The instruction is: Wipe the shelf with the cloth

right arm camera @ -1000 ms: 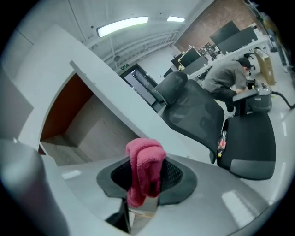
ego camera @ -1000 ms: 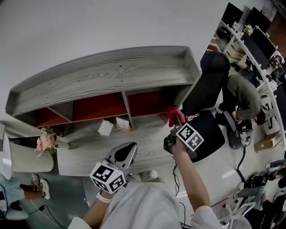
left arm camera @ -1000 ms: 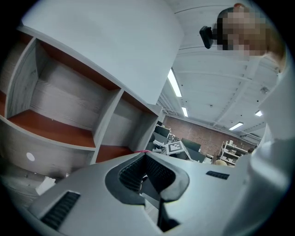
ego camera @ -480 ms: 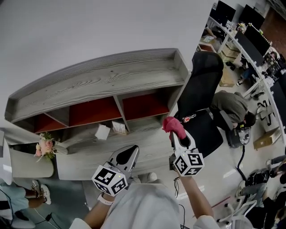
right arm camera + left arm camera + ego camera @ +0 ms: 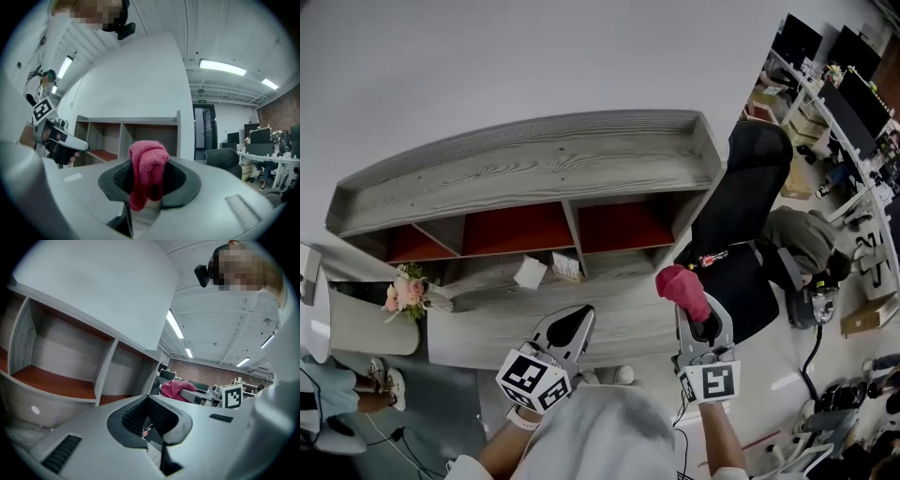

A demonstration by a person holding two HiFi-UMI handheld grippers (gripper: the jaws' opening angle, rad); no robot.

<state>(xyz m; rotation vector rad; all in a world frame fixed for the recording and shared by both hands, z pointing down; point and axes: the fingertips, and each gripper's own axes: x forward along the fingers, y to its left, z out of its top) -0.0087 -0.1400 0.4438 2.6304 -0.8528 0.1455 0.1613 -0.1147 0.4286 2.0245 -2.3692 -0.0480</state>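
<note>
Between the jaws of my right gripper (image 5: 148, 190), the bunched pink terry cloth (image 5: 147, 164) sits clamped, its wad poking forward to meet the grey wood-grain shelf (image 5: 534, 169) at eleven o'clock, well apart. My left gripper (image 5: 565, 330) hangs at eight o'clock, jaws together and empty, clear of the wiping side.

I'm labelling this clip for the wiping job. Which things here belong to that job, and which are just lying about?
For the job: cloth, clamped in the right gripper; grey wooden shelf.
Just lying about: flowers at the left; small white box on the lower ledge; black chair at the right.
</note>
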